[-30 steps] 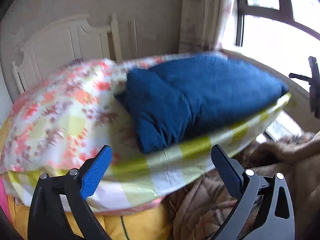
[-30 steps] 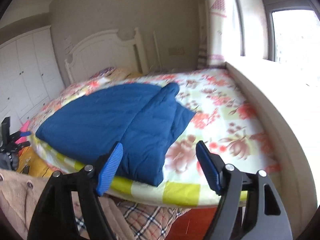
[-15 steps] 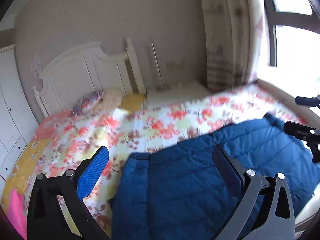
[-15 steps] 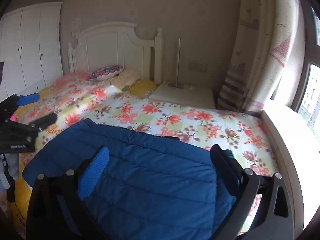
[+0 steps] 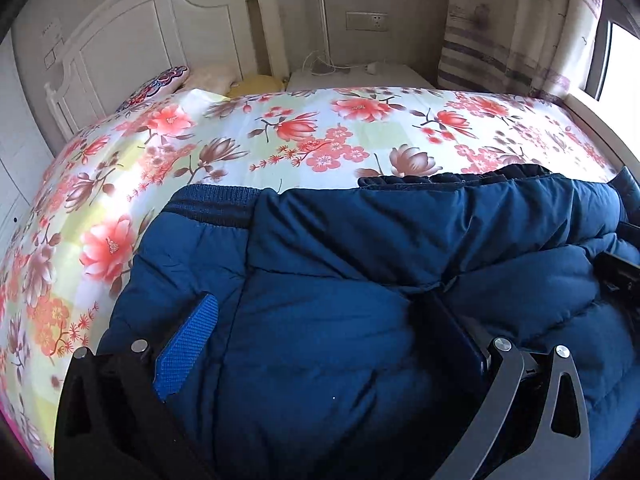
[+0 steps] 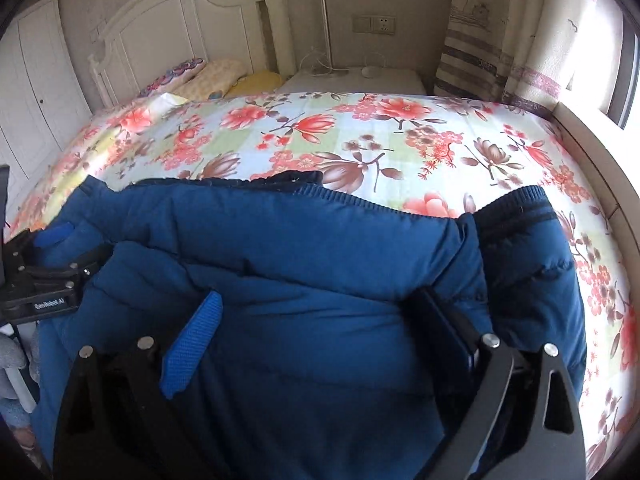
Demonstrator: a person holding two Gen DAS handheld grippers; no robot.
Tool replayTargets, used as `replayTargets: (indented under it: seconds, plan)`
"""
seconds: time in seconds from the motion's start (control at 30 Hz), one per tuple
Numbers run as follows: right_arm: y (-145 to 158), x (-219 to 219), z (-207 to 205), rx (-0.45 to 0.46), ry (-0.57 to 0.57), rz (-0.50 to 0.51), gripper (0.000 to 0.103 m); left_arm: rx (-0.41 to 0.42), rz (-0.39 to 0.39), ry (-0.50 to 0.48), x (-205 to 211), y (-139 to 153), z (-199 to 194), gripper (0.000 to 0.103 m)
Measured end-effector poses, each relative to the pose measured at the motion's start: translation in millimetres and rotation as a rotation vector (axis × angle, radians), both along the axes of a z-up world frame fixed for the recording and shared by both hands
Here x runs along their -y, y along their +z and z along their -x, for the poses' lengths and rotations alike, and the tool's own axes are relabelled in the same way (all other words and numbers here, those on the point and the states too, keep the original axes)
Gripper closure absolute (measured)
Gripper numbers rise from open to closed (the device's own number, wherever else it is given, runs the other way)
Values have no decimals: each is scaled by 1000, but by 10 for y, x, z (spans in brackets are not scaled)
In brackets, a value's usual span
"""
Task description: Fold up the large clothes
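Observation:
A large blue puffer jacket (image 5: 360, 264) lies on the near part of the floral bed (image 5: 280, 132); it also shows in the right wrist view (image 6: 304, 248). Its sleeves are folded inward and its ribbed hem faces the headboard. My left gripper (image 5: 320, 332) is open, its fingers pressed down into the jacket's left part. My right gripper (image 6: 316, 328) is open, its fingers down on the jacket's right part. The left gripper also shows in the right wrist view (image 6: 48, 276) at the jacket's left edge. The right gripper's body shows at the right edge of the left wrist view (image 5: 620, 276).
A white headboard (image 6: 180, 28) and pillows (image 6: 208, 76) stand at the far end. A white nightstand (image 6: 360, 78) with a lamp pole sits beside them. A curtain (image 6: 500, 32) and window ledge (image 6: 592, 152) run along the right. White wardrobes (image 6: 28, 80) stand on the left.
Both grippers have risen from below the bed's foot edge, moved forward over the bed and come down onto the blue jacket. Both stay open.

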State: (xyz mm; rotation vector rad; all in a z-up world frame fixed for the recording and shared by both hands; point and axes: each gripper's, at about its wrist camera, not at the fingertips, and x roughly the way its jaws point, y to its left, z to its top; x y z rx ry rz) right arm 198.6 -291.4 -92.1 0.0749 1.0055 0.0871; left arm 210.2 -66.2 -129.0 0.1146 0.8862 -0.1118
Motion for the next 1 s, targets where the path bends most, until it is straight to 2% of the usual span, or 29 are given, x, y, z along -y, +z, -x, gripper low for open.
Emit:
replayTargets:
  seconds: [0.1,0.13,0.2,0.3,0.33,0.4,0.47,0.5,0.6,0.7,0.8,0.87,0.9,0.93,0.97,1.0]
  plan:
    - [-3,-60,-63,-31,7,36,7,1,-1,0,18,-5,-24,4]
    - [60,-112,-61,-28,3,83,8,1,-5,0,17,-2,-22,4]
    - [223,-261,-57,28,26,148,25,-4,-4,0,15,-9,-29,4]
    - [512,-504,-126,121,86,140,35,-5,1,0,8,-14,-25,4]
    - [516,-593,-214,112,110,137,37,-5,1,0,7,-15,-25,4]
    - [348,-752,-422,43,151,136,50,-5,3,-1,5,-15,-25,4]
    - [23,-849,-592,-31,169,176,51,-5,10,2,-5,-13,-24,4]
    - [-43,-853,-619,-35,167,173,50,-6,19,4,-18,-10,-26,4]
    - [-13,-829,-609,-34,164,153,51,-16,36,7,-43,-15,-43,4]
    - [164,-595,-498,6,118,125,53,-12,31,5,-35,-16,-29,4]
    - [292,-113,-354,57,-30,160,51,-12,32,5,-31,-15,-27,4]
    - [196,269,-275,34,-121,171,46,-11,32,5,-30,-13,-23,4]
    - [94,428,-260,6,-143,146,43,-11,31,4,-32,-13,-24,4]
    - [-28,612,-260,-28,-146,30,42,-14,35,-1,-25,-10,-26,4]
    - [-61,695,-253,-31,-156,-22,42,-24,33,-6,-14,-7,-34,4]
    - [-71,723,-260,-32,-158,-35,41,-51,19,-13,9,3,-60,4]
